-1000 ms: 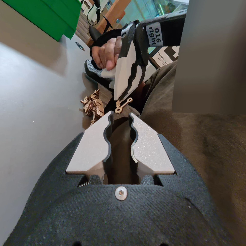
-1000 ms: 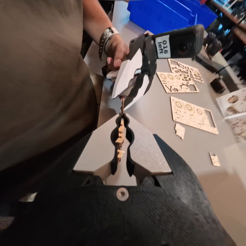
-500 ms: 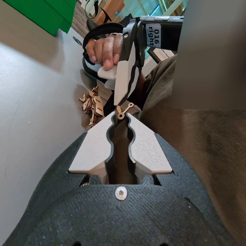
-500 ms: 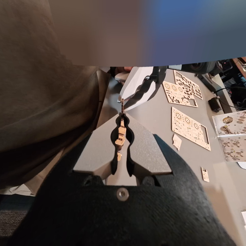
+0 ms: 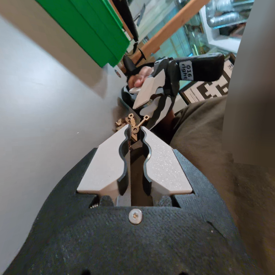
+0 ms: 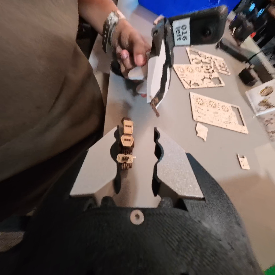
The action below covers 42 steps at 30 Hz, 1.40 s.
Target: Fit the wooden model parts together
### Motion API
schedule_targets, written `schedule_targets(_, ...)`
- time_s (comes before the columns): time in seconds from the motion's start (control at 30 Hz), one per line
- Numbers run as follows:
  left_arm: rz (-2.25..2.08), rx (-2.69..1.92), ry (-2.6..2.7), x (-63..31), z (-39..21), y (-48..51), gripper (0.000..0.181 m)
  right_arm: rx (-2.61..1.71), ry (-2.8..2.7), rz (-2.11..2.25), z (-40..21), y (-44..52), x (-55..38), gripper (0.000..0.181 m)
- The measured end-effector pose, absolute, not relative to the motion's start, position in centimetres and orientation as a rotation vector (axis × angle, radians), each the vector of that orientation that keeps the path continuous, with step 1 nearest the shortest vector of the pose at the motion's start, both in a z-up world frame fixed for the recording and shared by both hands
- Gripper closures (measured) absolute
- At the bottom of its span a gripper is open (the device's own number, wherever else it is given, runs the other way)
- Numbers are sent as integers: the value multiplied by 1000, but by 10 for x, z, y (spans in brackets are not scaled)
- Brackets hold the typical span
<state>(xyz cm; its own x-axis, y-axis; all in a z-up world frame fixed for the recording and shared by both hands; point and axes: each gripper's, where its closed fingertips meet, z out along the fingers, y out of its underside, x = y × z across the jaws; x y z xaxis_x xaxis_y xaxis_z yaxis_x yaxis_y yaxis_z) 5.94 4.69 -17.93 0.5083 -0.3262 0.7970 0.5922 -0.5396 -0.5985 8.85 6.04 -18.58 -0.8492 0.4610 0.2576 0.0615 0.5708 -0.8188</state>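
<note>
**Desk:** Two grippers over one table. What are they doing?

**Photographer:** The left gripper is pinching a small wooden part, a ringed piece with two thin arms. Its jaws are drawn in on the part's lower point. The right gripper is hanging with its jaws spread wide, gripping nothing. The half-built wooden model is lying on the grey table beneath that gap, just beside one finger and near the table edge by the person's body.

**Desk:** What is threatening the fit?

**Photographer:** Mostly the hold. The left gripper is clamping only the tip of the part, so any sideways push against the model is likely to be twisting it in the jaws or flicking it out. The arms are looking thin enough to snap if they are forced at an angle. The model is lying loose, so pressing the part in without the right gripper closing on it risks sliding it toward the edge. If that gripper closes carelessly, it may be crushing the model's layered ribs. The part sheets are lying well apart, out of harm's way.
</note>
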Motion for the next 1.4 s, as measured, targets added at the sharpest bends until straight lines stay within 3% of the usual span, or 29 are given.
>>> schedule_targets(0.17,-1223,-1807,-273,57,-184,49,173,-516,-2483,1142,-202,70,96,148)
schedule_targets(0.5,-1247,-1828,-304,57,-189,52,173,-527,-2583,1019,-221,70,100,134)
schedule_targets(0.7,-1230,-1865,-274,61,-193,51,173,-503,-2655,878,-238,69,103,140)
schedule_targets(0.83,-1232,-1862,-282,61,-193,52,173,-492,-2643,920,-234,65,102,155)
schedule_targets(1.4,-1575,-1688,-366,72,-174,46,172,-608,-2533,1118,-210,57,90,155)
